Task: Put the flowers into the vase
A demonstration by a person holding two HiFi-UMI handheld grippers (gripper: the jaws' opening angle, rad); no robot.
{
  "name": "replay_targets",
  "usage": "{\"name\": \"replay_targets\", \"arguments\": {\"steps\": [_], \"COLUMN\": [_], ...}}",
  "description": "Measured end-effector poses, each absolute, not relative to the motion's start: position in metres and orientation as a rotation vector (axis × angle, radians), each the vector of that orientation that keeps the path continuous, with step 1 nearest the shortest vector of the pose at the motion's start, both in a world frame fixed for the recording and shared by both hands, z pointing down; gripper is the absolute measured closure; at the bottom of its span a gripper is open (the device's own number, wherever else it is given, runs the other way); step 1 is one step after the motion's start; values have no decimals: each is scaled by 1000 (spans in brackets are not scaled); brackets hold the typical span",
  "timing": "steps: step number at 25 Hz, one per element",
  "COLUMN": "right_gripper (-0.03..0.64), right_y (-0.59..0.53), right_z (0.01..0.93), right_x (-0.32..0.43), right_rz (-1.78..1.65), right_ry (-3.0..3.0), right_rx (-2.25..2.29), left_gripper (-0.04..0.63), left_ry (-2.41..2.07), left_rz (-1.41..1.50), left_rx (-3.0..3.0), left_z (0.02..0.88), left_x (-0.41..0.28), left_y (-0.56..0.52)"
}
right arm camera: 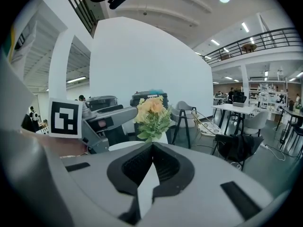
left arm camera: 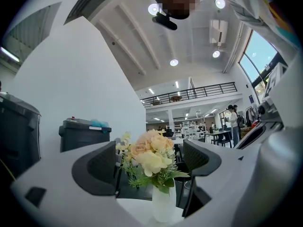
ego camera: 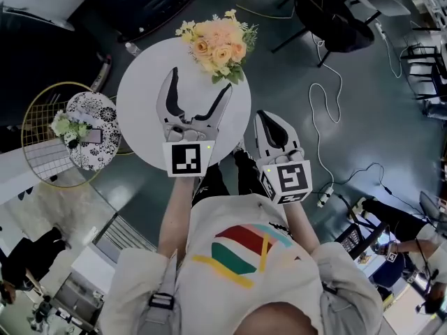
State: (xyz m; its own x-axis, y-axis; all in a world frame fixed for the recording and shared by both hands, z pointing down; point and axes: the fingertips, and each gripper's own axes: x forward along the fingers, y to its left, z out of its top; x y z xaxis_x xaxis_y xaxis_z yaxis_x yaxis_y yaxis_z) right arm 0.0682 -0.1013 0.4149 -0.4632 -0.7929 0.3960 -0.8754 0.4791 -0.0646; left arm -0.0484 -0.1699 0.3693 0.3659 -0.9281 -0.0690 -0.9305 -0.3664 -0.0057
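A bouquet of peach and cream flowers (ego camera: 219, 46) stands in a small white vase (left arm camera: 161, 203) at the far edge of the round white table (ego camera: 140, 110). My left gripper (ego camera: 201, 81) hovers over the table, open, its jaws pointing at the bouquet from a short way off with nothing between the pads. In the left gripper view the flowers (left arm camera: 152, 156) show through the gap. My right gripper (ego camera: 268, 117) is shut and empty, just off the table's right edge. From the right gripper view, the flowers (right arm camera: 152, 113) rise beyond the closed tips (right arm camera: 152, 146).
A gold wire stand (ego camera: 42, 152) at the left holds a patterned item and a green-white posy (ego camera: 68, 126). A white cable (ego camera: 325, 96) lies on the floor at the right. A black chair (ego camera: 335, 12) stands beyond. Dark bins (left arm camera: 84, 134) stand behind the table.
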Motion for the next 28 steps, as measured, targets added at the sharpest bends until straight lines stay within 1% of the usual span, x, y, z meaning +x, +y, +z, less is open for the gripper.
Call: {"name": "replay_targets", "arguments": {"steps": [7, 11, 12, 13, 15, 16, 23, 28], "right_gripper": [607, 607, 607, 607, 607, 607, 607, 607], "right_y": [-112, -119, -120, -121, -122, -123, -127, -126], "right_z": [385, 369, 367, 366, 362, 359, 337, 335], "right_x": [41, 33, 32, 31, 31, 31, 33, 36], "right_rz": [309, 271, 268, 269, 271, 269, 242, 235], "right_ry": [-2539, -2601, -2611, -2617, -2631, -2640, -2704, -2716], "right_rx": [1388, 1386, 1384, 1383, 1387, 1393, 1418, 1418], "left_gripper": [166, 176, 224, 301, 474, 587, 589, 589], "left_ry": [1750, 1776, 1786, 1798, 1838, 1860, 2039, 2030], "left_rz": [103, 20, -15, -45, -86, -87, -42, -55], "left_rx": [-2528, -2522, -2530, -2524, -2474, -2456, -2494, -2453], "left_z": [333, 313, 310, 307, 299, 295, 313, 303], "left_x": [-73, -90, -92, -94, -98, -99, -106, -106], "left_y": [-146, -143, -142, -140, -135, -132, -119, -116]}}
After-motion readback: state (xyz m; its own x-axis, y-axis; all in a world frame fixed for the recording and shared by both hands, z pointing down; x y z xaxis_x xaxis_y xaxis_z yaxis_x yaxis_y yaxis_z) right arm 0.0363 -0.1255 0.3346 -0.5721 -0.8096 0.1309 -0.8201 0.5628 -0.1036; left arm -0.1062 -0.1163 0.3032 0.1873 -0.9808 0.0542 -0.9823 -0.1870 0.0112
